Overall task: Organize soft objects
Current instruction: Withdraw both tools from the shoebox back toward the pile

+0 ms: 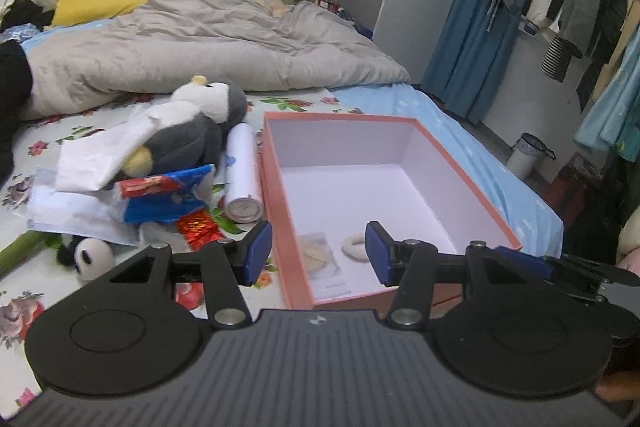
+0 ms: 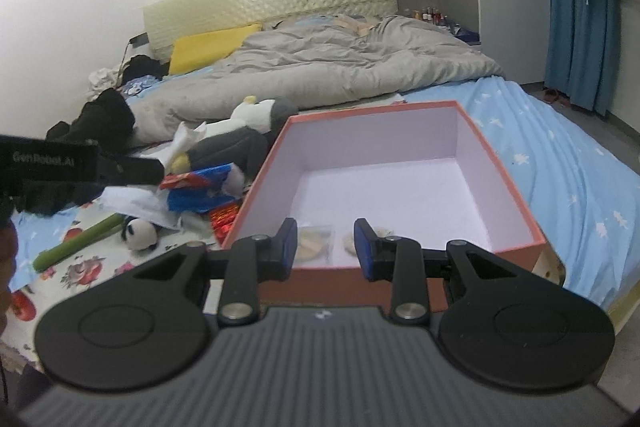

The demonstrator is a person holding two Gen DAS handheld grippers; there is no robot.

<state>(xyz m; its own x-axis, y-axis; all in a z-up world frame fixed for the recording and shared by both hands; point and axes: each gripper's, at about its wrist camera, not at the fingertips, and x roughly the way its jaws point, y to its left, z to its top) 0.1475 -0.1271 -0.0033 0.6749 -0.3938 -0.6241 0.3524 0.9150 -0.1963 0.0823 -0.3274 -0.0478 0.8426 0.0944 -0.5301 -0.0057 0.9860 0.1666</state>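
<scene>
We are holding two grippers over a bed [image 1: 460, 147] spread with a floral and blue sheet; the left gripper [image 1: 318, 251] is hanging with its jaws apart and nothing between them, and the right gripper [image 2: 325, 245] is likewise parted and empty. Ahead of both is sitting an open orange box [image 1: 276, 187] with a white inside; it is holding only a small clear packet [image 1: 320, 255] and a pale ring [image 1: 354, 247] near its front wall. The soft things are lying in a heap on the bed, just left of the box: a grey and white plush penguin [image 1: 192, 123] on top, crumpled white cloth [image 1: 100, 155], a blue and red packet [image 1: 168, 195], a white roll [image 1: 242, 175] touching the box's side, and a small panda toy [image 1: 92, 255] nearer us. We judge that the sorting is only beginning, since the heap looks untouched; the next move is probably calling for the left gripper to swing left, close on one soft item such as the penguin, and carry it over the box wall.
</scene>
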